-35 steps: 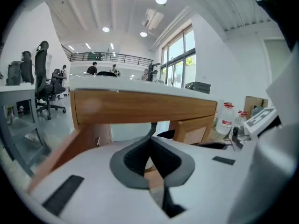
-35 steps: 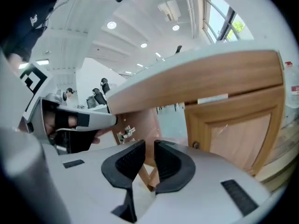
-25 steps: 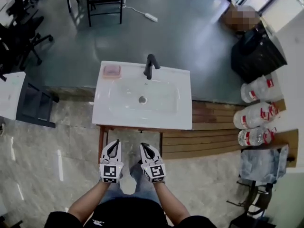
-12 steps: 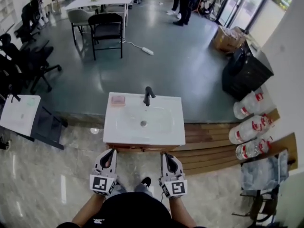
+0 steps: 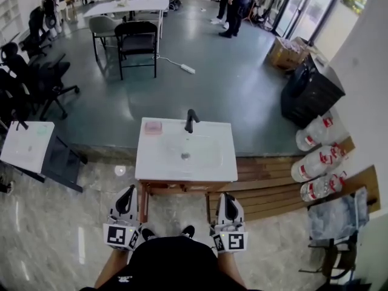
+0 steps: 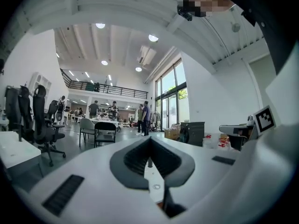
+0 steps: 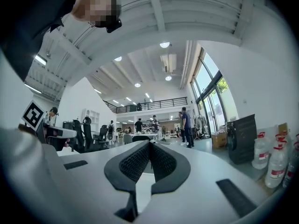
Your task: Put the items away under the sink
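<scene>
A white sink [image 5: 185, 151] with a black faucet [image 5: 191, 120] stands on a wooden cabinet [image 5: 176, 190] in the middle of the head view. A pink soap dish [image 5: 153, 127] sits on its back left corner. My left gripper [image 5: 126, 199] hangs below the sink's front left corner, my right gripper [image 5: 227, 203] below its front right. Both point forward, level, toward the open room. In the left gripper view the left gripper [image 6: 149, 141] is shut with nothing in it. The right gripper [image 7: 149, 145] is likewise shut and empty. No loose items show.
Large water bottles [image 5: 317, 162] lie on a wooden platform [image 5: 273, 180] right of the sink. A black bin [image 5: 310, 93] stands behind them. A white table corner [image 5: 24, 145] is at left, chairs [image 5: 136, 41] and people [image 5: 233, 5] farther back. A stand with grey cloth [image 5: 336, 220] is at right.
The view has pulled back from the sink and risen. My grippers have spread apart and dropped toward my sides, away from the cabinet front.
</scene>
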`<state>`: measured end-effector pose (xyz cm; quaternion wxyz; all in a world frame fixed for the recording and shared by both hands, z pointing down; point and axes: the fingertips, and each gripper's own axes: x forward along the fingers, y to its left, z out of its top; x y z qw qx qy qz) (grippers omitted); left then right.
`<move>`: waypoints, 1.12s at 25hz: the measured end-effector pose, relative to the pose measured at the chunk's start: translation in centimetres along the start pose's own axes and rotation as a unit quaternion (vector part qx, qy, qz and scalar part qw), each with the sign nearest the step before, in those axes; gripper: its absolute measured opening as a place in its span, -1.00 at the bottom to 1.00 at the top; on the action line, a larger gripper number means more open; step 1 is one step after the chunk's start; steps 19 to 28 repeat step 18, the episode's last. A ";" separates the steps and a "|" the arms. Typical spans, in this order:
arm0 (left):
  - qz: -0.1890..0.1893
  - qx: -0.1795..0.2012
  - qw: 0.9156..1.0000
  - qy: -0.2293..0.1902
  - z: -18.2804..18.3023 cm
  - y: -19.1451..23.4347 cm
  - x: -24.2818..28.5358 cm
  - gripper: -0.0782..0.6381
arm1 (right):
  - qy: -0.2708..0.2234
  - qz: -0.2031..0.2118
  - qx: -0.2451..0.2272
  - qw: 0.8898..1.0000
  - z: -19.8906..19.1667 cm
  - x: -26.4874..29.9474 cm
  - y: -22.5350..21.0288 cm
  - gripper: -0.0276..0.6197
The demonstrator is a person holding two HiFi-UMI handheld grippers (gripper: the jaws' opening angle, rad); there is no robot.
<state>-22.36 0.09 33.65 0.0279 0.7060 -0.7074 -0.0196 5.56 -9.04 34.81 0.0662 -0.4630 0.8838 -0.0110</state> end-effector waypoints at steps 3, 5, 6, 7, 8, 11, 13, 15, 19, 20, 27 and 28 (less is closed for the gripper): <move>0.002 0.003 1.000 -0.009 0.4 0.5 0.0 -0.76 | 0.001 0.002 -0.010 1.000 0.4 0.0 0.5 -0.87; 0.002 0.004 1.000 -0.013 0.5 0.5 0.1 -0.76 | 0.001 0.005 -0.007 1.000 0.7 0.3 0.7 -0.87; 0.001 0.005 1.000 -0.013 0.5 0.5 0.2 -0.76 | -0.003 0.006 -0.004 1.000 0.9 0.3 0.8 -0.87; 0.000 0.006 1.000 -0.012 0.4 0.4 0.2 -0.76 | -0.006 0.006 -0.003 1.000 1.1 0.3 0.8 -0.87; -0.002 0.006 1.000 -0.011 0.2 0.3 0.3 -0.76 | -0.008 0.006 -0.003 1.000 1.2 0.3 0.9 -0.87; -0.008 0.004 1.000 -0.008 -0.2 0.0 0.3 -0.76 | -0.002 0.003 -0.003 1.000 1.0 0.0 0.9 -0.87; -0.009 0.001 1.000 -0.006 -0.2 -0.1 0.4 -0.76 | -0.007 0.004 0.003 1.000 1.2 0.0 0.9 -0.87; -0.009 0.002 1.000 -0.006 -0.2 -0.1 0.4 -0.76 | -0.013 0.005 0.015 1.000 1.5 0.0 0.8 -0.87; -0.011 0.005 1.000 -0.008 0.0 -0.1 0.6 -0.76 | -0.013 0.001 0.016 1.000 1.7 -0.2 0.7 -0.87; -0.011 0.005 1.000 -0.008 0.0 -0.1 0.6 -0.76 | -0.013 0.001 0.016 1.000 1.7 -0.2 0.7 -0.87; -0.011 0.005 1.000 -0.008 0.0 -0.1 0.6 -0.76 | -0.013 0.001 0.016 1.000 1.7 -0.2 0.7 -0.87; -0.011 0.005 1.000 -0.008 0.0 -0.1 0.6 -0.76 | -0.013 0.001 0.016 1.000 1.7 -0.2 0.7 -0.87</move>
